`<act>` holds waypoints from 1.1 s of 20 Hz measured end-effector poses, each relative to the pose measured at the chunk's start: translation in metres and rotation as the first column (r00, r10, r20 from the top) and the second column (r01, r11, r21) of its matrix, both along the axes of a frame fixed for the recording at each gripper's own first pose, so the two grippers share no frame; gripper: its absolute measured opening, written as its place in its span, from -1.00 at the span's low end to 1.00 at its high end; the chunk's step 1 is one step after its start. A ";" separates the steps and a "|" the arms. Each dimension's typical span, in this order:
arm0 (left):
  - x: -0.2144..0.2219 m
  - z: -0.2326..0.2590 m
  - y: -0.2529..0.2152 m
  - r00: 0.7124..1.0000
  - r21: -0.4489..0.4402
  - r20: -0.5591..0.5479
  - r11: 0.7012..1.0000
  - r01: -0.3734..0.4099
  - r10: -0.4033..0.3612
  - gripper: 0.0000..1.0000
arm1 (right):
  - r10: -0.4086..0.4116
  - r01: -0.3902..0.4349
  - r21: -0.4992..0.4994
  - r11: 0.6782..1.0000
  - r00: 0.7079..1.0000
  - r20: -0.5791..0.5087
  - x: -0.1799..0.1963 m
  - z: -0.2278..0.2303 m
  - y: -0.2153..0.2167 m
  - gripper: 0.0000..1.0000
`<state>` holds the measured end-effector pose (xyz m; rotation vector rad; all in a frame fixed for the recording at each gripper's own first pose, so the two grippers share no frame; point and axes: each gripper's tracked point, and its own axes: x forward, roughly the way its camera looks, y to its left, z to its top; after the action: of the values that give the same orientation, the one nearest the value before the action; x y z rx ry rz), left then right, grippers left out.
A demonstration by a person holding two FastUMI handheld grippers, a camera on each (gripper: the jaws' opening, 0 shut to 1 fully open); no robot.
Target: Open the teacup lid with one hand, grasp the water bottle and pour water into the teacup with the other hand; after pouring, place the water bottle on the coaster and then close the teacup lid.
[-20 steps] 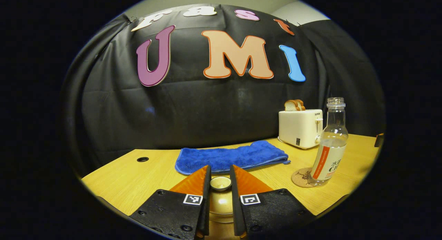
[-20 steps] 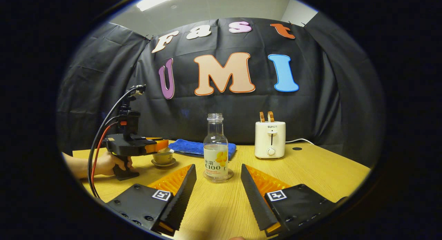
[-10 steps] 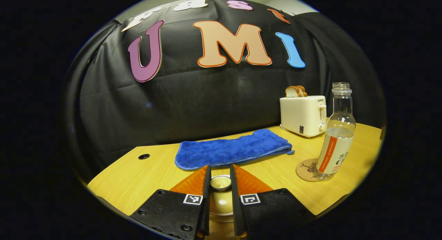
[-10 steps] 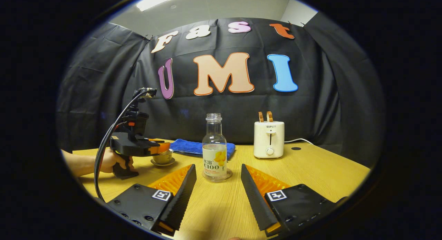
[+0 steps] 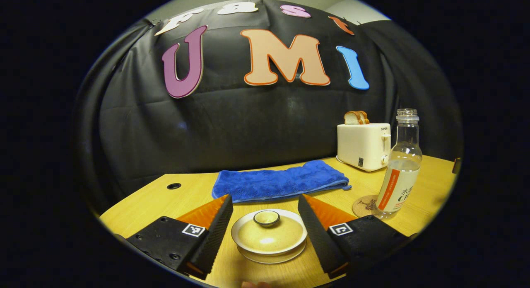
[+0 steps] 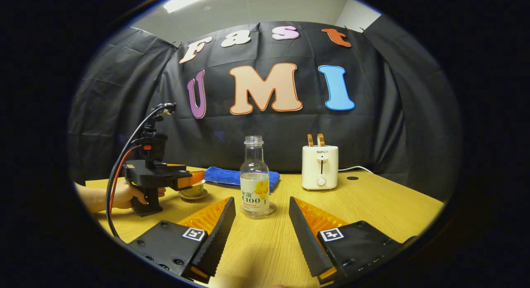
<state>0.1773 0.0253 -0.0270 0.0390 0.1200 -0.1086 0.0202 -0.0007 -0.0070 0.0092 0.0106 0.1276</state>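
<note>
My left gripper [image 5: 265, 215] has its jaws spread wide on either side of the teacup lid [image 5: 268, 234], touching nothing; the lid sits square on the teacup [image 5: 271, 255], so I judge the pour finished and the cup closed. The lid is a shallow glazed dome, pale cream and glossy, with a small ringed knob at its 12 o'clock that suits a pinch from two flat fingers. At 2 o'clock from the cup the water bottle [image 5: 398, 172] stands upright on the round cork coaster [image 5: 362, 205], clear, smooth and narrow-necked, uncapped and partly filled. My right gripper [image 6: 261, 226] also hangs wide apart, holding nothing, with the bottle at its 12 o'clock and clear of both fingers. A nubbly blue towel [image 5: 279, 182] lies folded behind the cup on the wood-grain table [image 5: 190, 192]
</note>
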 end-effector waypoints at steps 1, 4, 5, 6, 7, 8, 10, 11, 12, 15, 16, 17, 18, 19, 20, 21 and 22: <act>-0.008 0.001 0.003 1.000 -0.008 0.002 1.000 -0.016 0.016 0.97 | -0.005 0.005 -0.001 1.000 1.000 0.000 0.000 0.000 -0.001 0.69; -0.038 0.008 0.008 0.998 -0.003 0.032 0.999 -0.055 0.055 0.97 | -0.024 0.024 -0.001 1.000 1.000 0.001 -0.001 0.000 -0.003 0.69; -0.051 0.010 0.010 0.997 -0.002 0.046 0.998 -0.068 0.068 0.96 | -0.031 0.031 -0.001 1.000 1.000 0.001 -0.001 0.001 -0.004 0.69; -0.064 0.015 0.010 0.995 -0.009 0.068 0.997 -0.071 0.071 0.96 | -0.033 0.033 -0.002 0.999 0.999 0.001 -0.002 0.001 -0.003 0.69; -0.078 0.018 0.007 0.994 -0.022 0.084 0.997 -0.068 0.070 0.95 | -0.034 0.034 -0.002 0.999 0.999 0.001 -0.003 0.000 -0.001 0.69; -0.090 0.019 0.006 0.993 -0.042 0.089 0.997 -0.068 0.071 0.95 | -0.041 0.041 -0.002 0.999 0.999 0.000 -0.004 0.000 -0.002 0.69; -0.117 0.021 0.004 0.993 -0.081 0.092 0.994 -0.071 0.079 0.94 | -0.049 0.049 -0.002 0.999 0.999 0.001 -0.007 0.001 0.001 0.69; -0.129 0.022 0.003 0.992 -0.073 0.098 0.994 -0.076 0.083 0.95 | -0.053 0.053 -0.003 0.999 0.999 0.001 -0.009 0.001 0.002 0.62; -0.141 0.022 0.000 0.992 -0.074 0.097 0.995 -0.072 0.080 0.95 | -0.053 0.053 -0.003 0.999 0.999 0.002 -0.012 0.001 0.004 0.69; -0.172 0.023 -0.008 0.992 -0.072 0.099 0.994 -0.076 0.083 0.94 | -0.064 0.064 -0.004 0.998 0.998 0.001 -0.019 0.001 0.008 0.69; -0.182 0.024 -0.009 0.991 -0.073 0.098 0.994 -0.083 0.090 0.94 | -0.066 0.066 -0.003 0.998 0.998 0.003 -0.023 0.001 0.010 0.62; -0.189 0.024 -0.012 0.991 -0.070 0.101 0.994 -0.082 0.089 0.94 | -0.069 0.069 -0.004 0.998 0.998 0.002 -0.028 0.002 0.012 0.69; -0.196 0.025 -0.015 0.991 -0.074 0.102 0.994 -0.081 0.089 0.94 | -0.071 0.071 -0.004 0.997 0.998 -0.002 -0.033 0.000 0.014 0.69; -0.203 0.024 -0.017 0.991 -0.072 0.100 0.994 -0.085 0.092 0.94 | -0.070 0.070 -0.004 0.998 0.998 0.001 -0.038 0.001 0.016 0.69; -0.208 0.025 -0.018 0.990 -0.071 0.103 0.994 -0.087 0.094 0.94 | -0.070 0.070 -0.003 0.998 0.998 0.002 -0.044 0.002 0.018 0.62; -0.212 0.026 -0.020 0.990 -0.071 0.105 0.994 -0.086 0.093 0.94 | -0.067 0.067 -0.004 0.998 0.998 0.002 -0.049 0.002 0.020 0.62; -0.214 0.025 -0.021 0.990 -0.072 0.102 0.994 -0.087 0.094 0.94 | -0.065 0.065 -0.004 0.998 0.998 0.001 -0.054 0.002 0.022 0.62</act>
<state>-0.0366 0.0046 -0.0017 -0.0276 0.0126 -0.0197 -0.0333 0.0214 -0.0054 0.0058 0.0091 0.0625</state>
